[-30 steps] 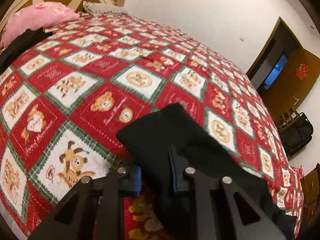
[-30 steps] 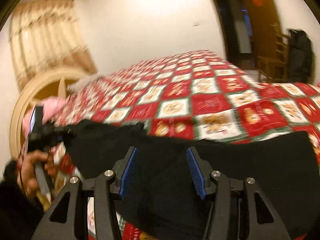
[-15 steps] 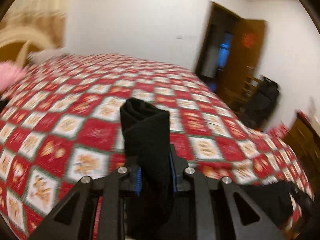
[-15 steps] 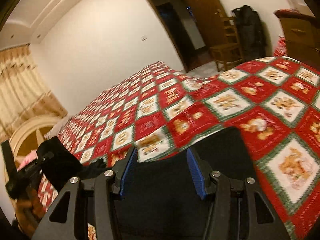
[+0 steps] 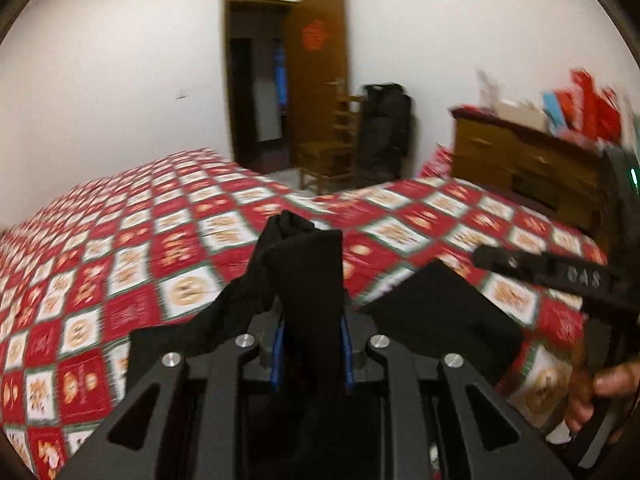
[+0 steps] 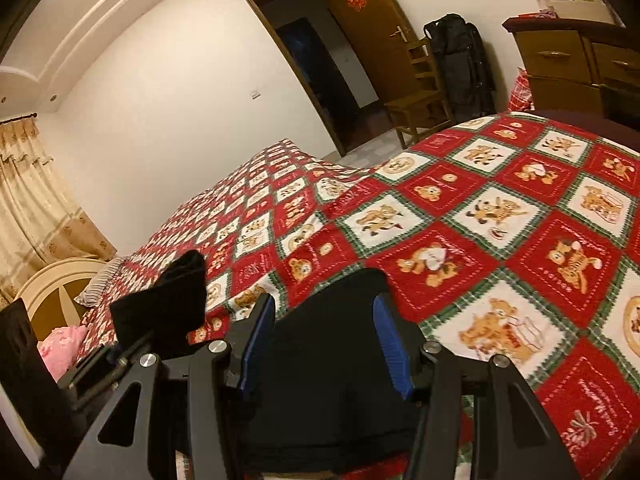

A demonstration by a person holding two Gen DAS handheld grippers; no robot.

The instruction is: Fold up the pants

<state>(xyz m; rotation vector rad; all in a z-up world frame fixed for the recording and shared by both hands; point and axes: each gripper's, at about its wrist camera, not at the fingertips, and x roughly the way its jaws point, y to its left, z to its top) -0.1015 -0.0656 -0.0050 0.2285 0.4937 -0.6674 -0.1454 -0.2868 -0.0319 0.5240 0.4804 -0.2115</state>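
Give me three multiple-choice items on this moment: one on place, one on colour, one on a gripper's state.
1. Where is the wooden chair?
A. beside the open door
B. on the bed
C. by the curtain

2. What colour are the fabric pants?
A. pink
B. black
C. white

3. How is the left gripper?
A. wide open and empty
B. shut on the pants
C. out of view

Answers: 1 A, the chair stands next to the brown door. 2 B, the cloth is black in both views. 3 B, its blue pads squeeze a bunched fold.
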